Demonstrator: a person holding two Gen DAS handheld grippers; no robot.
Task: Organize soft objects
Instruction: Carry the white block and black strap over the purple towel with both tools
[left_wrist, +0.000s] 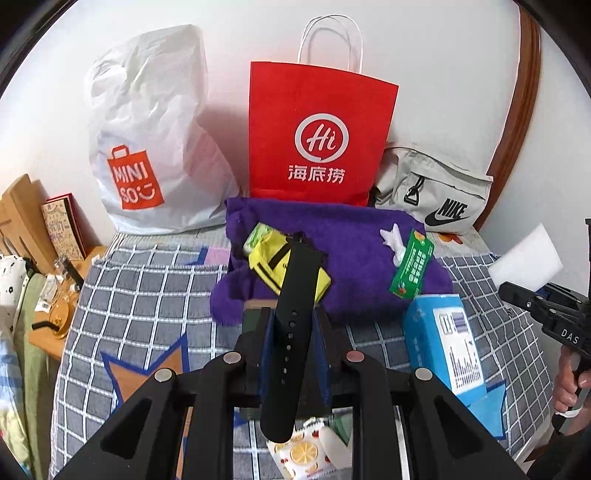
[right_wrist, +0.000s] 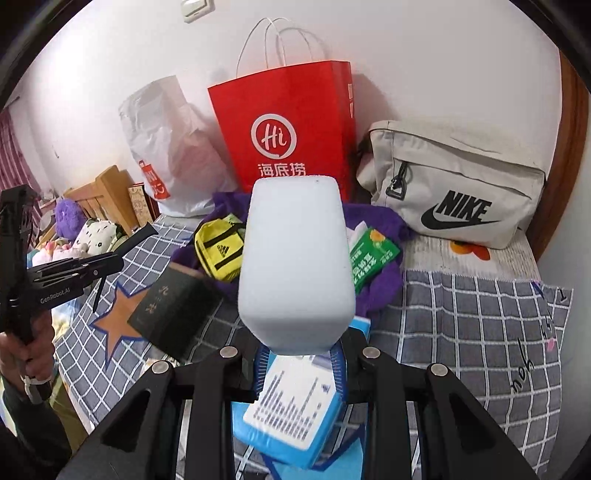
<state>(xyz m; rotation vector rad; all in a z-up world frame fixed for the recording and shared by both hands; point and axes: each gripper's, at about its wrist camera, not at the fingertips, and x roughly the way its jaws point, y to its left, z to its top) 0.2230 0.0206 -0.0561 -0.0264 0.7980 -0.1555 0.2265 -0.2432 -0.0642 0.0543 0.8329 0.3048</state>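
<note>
Left gripper (left_wrist: 291, 332) clamps black strap (left_wrist: 291, 317) — right gripper (right_wrist: 295, 354) clamps white sponge block (right_wrist: 295, 266), both above checked bedcover (left_wrist: 140, 295).

Strap and sponge, both lifted
Black holed watch strap (left_wrist: 293, 325) held upright — white sponge block (right_wrist: 295, 266) held aloft above the bed.

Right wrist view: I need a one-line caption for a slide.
Right gripper holds a white foam sponge block above a checked blanket, facing a red paper bag.
</note>
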